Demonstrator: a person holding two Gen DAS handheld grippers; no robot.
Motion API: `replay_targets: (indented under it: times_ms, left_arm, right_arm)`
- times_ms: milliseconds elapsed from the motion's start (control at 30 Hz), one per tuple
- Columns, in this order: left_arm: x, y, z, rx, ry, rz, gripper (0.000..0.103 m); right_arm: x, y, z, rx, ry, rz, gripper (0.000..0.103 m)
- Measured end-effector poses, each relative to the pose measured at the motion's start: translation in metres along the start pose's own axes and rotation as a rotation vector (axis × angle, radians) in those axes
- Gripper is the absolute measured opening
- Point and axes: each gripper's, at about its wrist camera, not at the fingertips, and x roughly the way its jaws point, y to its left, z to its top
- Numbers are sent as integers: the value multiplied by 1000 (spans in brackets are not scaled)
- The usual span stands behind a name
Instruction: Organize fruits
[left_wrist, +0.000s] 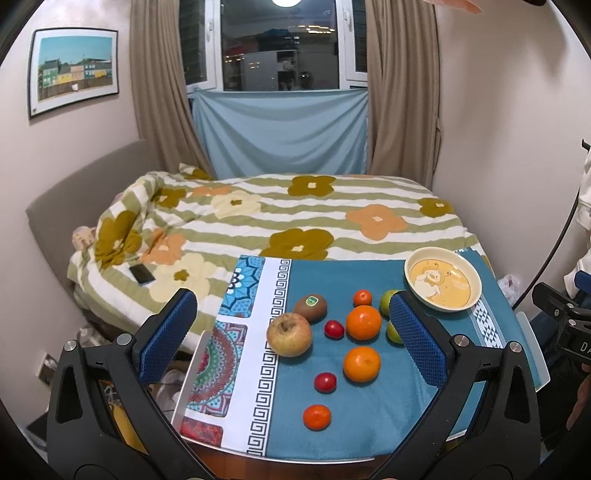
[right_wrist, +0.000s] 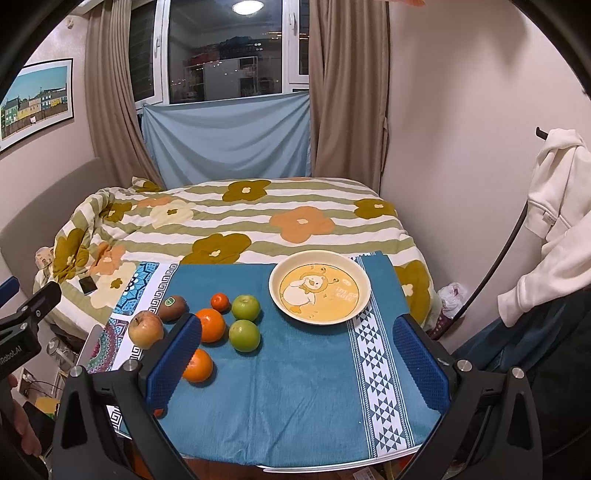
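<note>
Orange fruit (left_wrist: 363, 322) lies loose between the left gripper's (left_wrist: 293, 336) spread jaws.

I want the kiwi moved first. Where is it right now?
The kiwi lies on the blue cloth at the far left of the fruit cluster, just behind the apple; the right wrist view shows it there too.

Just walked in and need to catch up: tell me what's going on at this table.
A person holds a gripper in each hand above a table covered with a blue cloth. Both the left gripper and the right gripper are open and hold nothing. The fruit lies loose on the cloth: an apple, a kiwi, oranges, green fruits. The bowl is empty.
</note>
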Motion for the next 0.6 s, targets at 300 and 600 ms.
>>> replay_targets:
  times_ms: [300, 600]
  left_arm:
    - [-1, 0, 0, 1, -2, 1, 103]
    - [-4, -1, 3, 1, -4, 0, 103]
  right_arm:
    - [-2, 1, 0, 1, -1, 7, 103]
    - [-3, 1, 1, 2, -1, 9, 103]
